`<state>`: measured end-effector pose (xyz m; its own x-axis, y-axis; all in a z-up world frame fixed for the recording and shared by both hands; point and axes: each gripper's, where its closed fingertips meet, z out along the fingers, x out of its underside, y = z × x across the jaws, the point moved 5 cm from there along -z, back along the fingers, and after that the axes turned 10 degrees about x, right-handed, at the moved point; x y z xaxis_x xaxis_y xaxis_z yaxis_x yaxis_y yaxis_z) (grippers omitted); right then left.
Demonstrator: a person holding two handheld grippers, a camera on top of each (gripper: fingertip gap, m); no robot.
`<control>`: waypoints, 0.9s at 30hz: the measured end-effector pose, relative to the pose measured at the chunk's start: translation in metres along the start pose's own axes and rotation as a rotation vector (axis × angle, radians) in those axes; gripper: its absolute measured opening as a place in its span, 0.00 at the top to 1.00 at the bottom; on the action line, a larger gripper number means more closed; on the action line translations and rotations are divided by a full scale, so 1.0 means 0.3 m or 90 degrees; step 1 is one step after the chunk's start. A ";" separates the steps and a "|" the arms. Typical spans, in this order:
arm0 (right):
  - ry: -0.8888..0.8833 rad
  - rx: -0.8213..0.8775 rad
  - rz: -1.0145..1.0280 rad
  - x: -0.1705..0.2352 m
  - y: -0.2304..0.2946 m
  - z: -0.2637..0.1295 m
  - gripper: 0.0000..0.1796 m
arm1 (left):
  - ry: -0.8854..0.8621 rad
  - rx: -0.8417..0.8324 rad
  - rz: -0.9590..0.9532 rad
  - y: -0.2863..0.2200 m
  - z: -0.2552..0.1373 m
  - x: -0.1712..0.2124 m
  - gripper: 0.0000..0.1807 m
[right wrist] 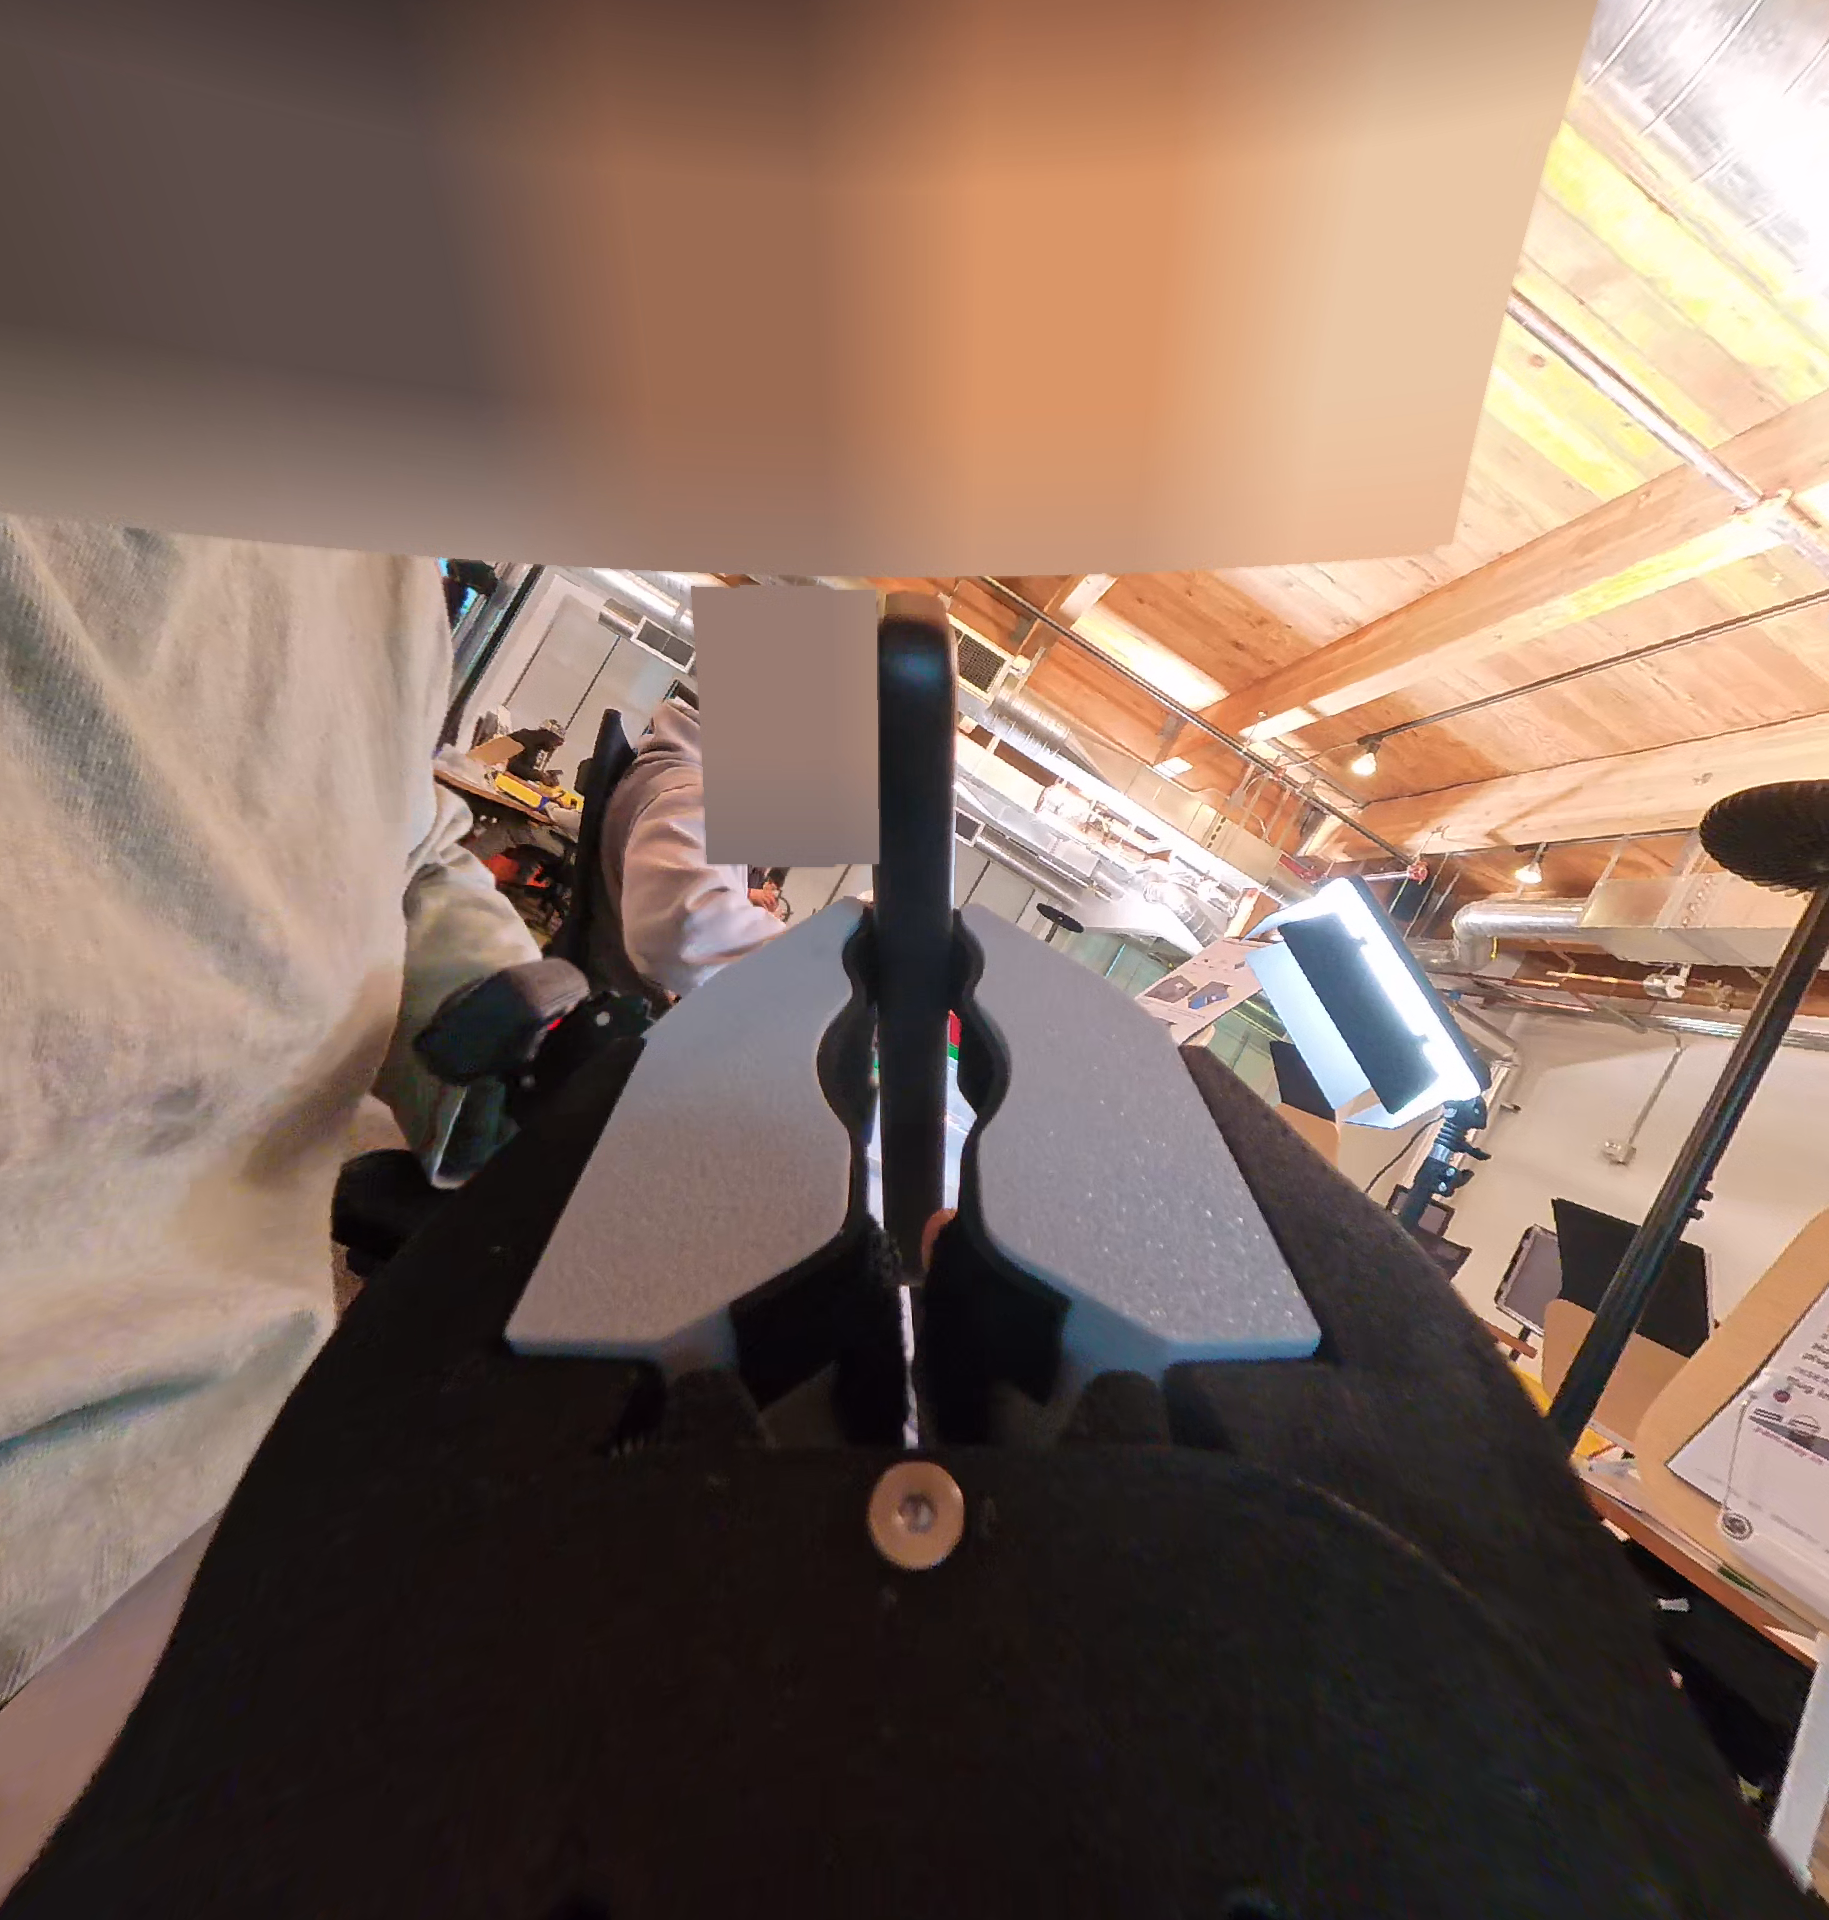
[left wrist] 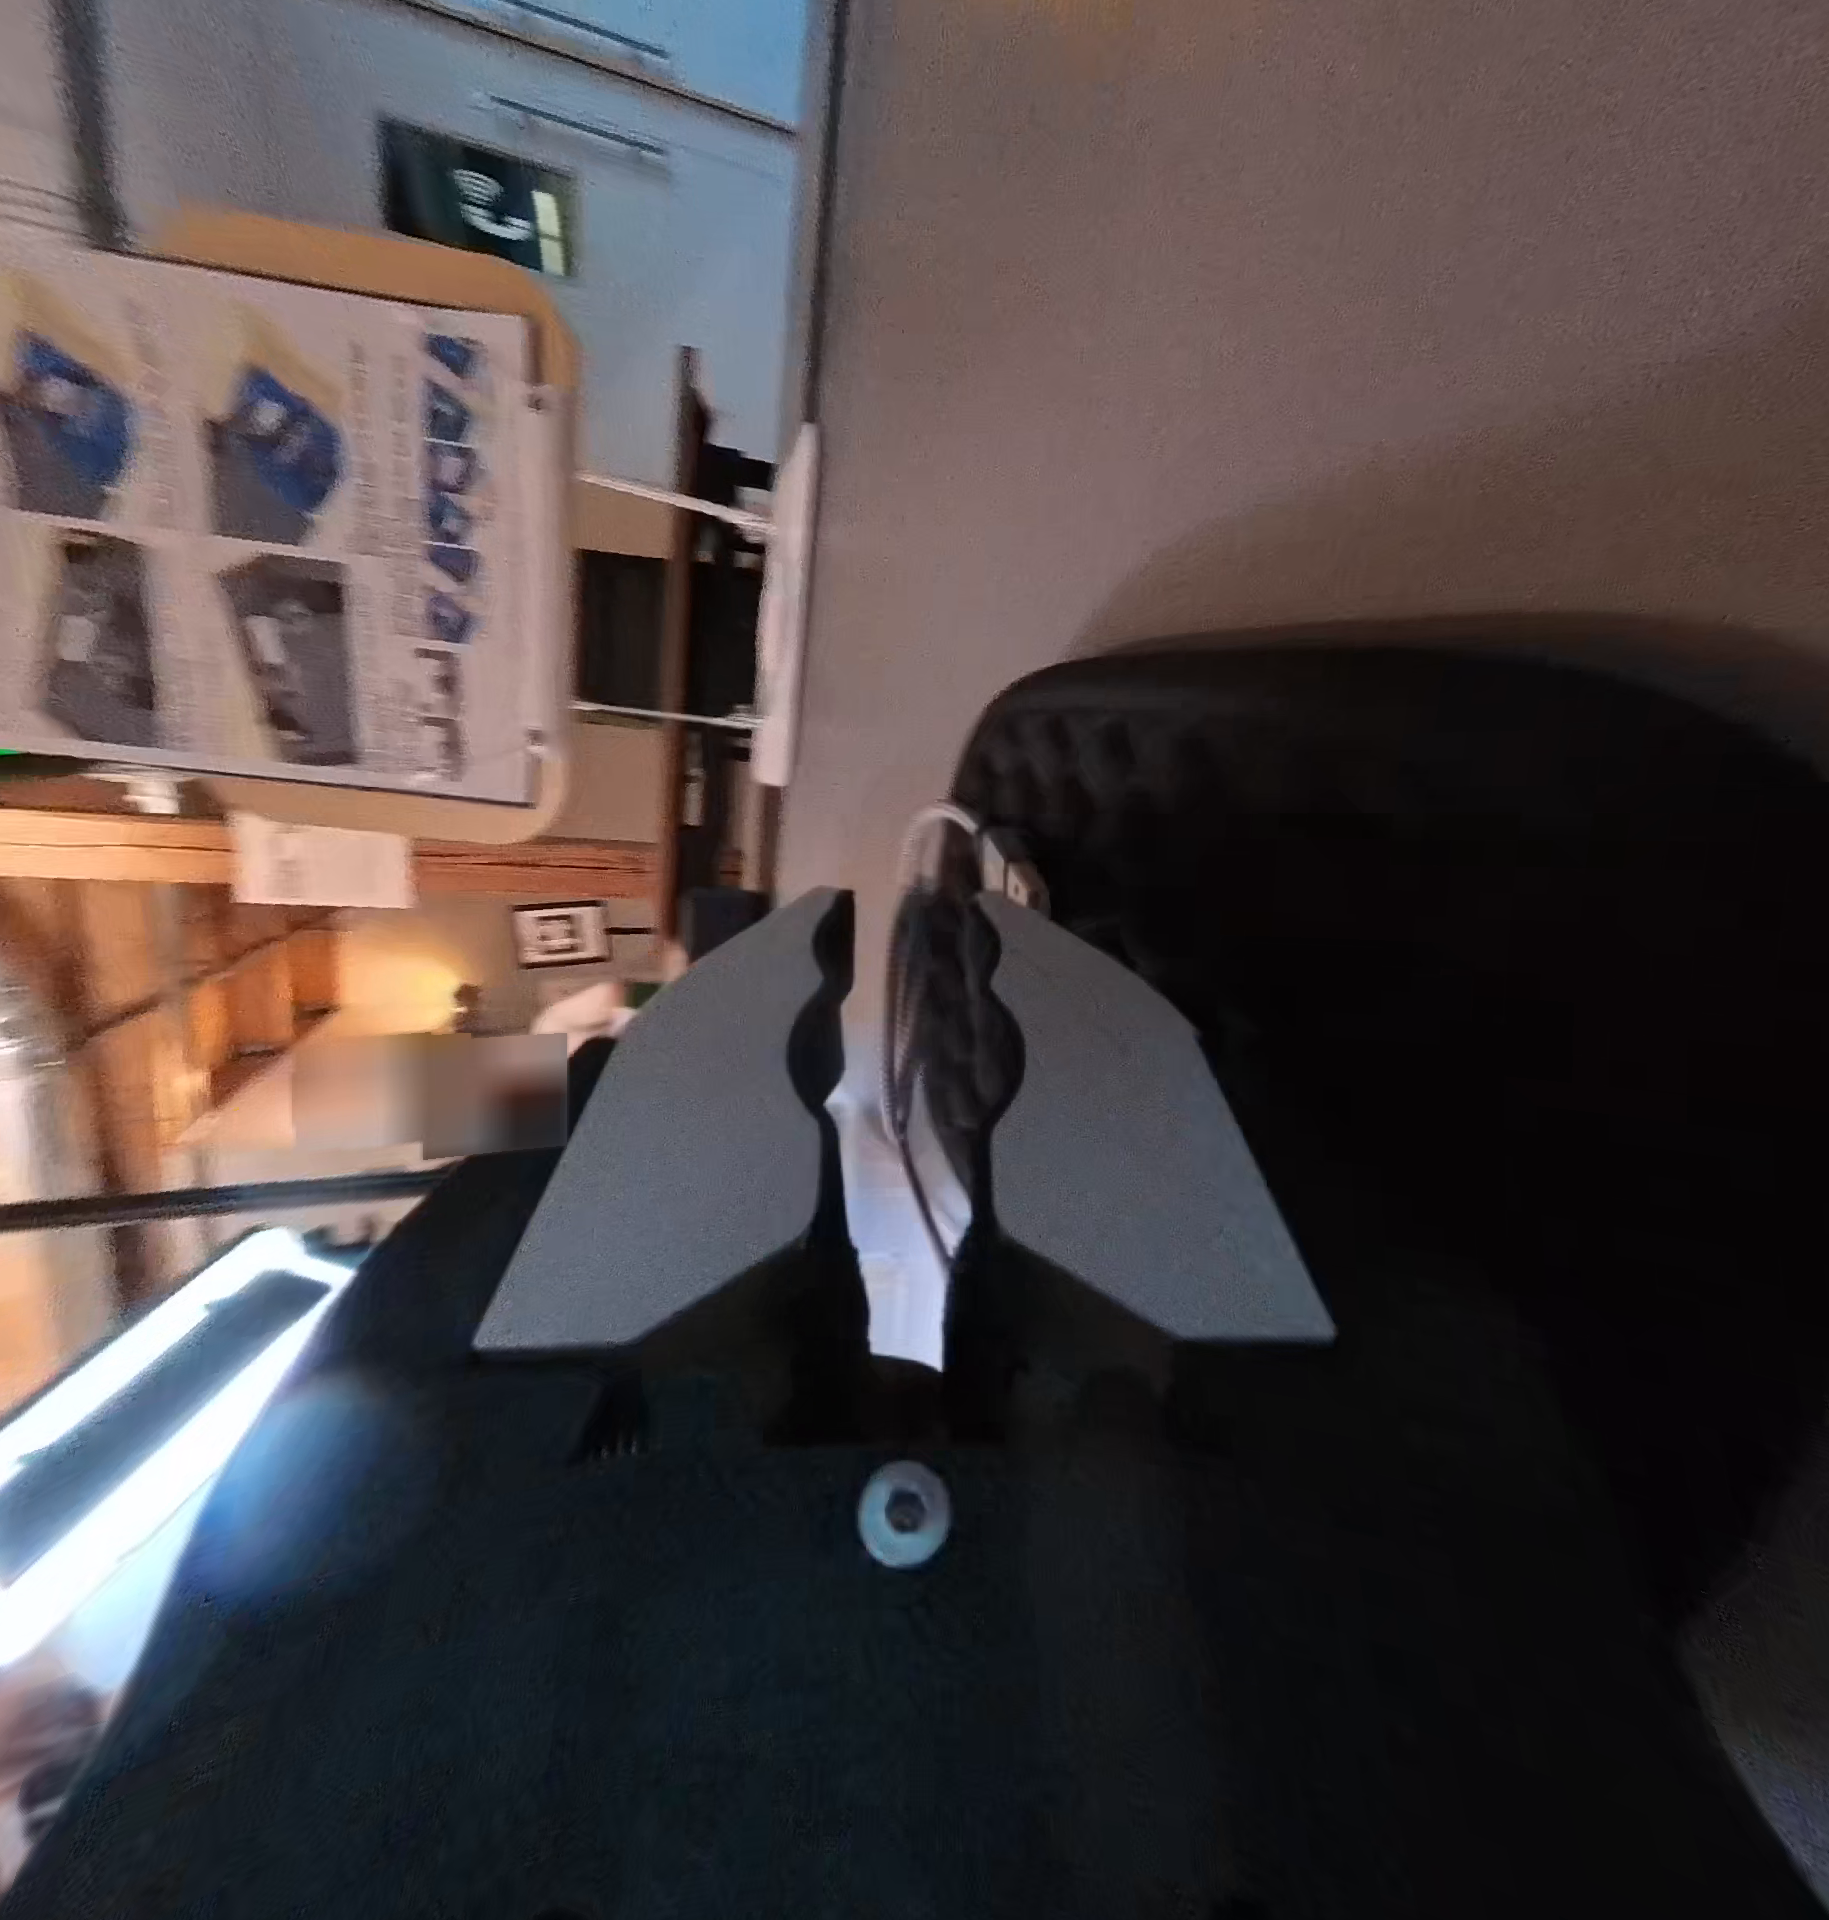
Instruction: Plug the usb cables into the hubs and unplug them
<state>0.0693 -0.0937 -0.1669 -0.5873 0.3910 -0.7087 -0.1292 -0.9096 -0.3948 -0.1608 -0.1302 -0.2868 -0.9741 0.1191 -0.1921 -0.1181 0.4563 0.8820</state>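
My left gripper (left wrist: 915, 906) points up at a wall and is closed on a coiled black braided usb cable (left wrist: 936, 1039). The coil lies against the right finger (left wrist: 1097, 1122), and a silver plug (left wrist: 1016, 883) sticks out past the fingertip. My right gripper (right wrist: 910, 925) is shut on a flat black hub (right wrist: 915, 790). The hub is seen edge-on and rises upright out of the jaws. The hub's ports are hidden. The left wrist view is motion-blurred.
A big dark rounded object (left wrist: 1409, 1039) fills the right of the left wrist view. A person in a pale sweatshirt (right wrist: 162, 935) is close on the left. A lit light panel (right wrist: 1346, 997), a black stand pole (right wrist: 1720, 1091) and a sheet on cardboard (right wrist: 1772, 1423) are at the right.
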 end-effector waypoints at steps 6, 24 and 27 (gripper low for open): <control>-0.002 -0.004 0.007 0.007 0.000 0.011 0.93 | -0.025 0.234 -0.101 0.102 -0.061 0.056 0.83; -0.018 0.017 0.003 -0.024 -0.025 -0.029 0.93 | 0.001 0.883 0.155 0.239 0.418 0.191 0.88; -0.013 0.013 0.000 -0.025 -0.017 -0.027 0.93 | 0.057 0.906 0.184 0.217 0.427 0.214 0.95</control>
<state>0.0808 -0.0909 -0.1642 -0.6032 0.3883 -0.6967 -0.1456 -0.9124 -0.3825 -0.2065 0.0203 -0.2968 -0.9452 0.3264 -0.0112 0.3155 0.9035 -0.2901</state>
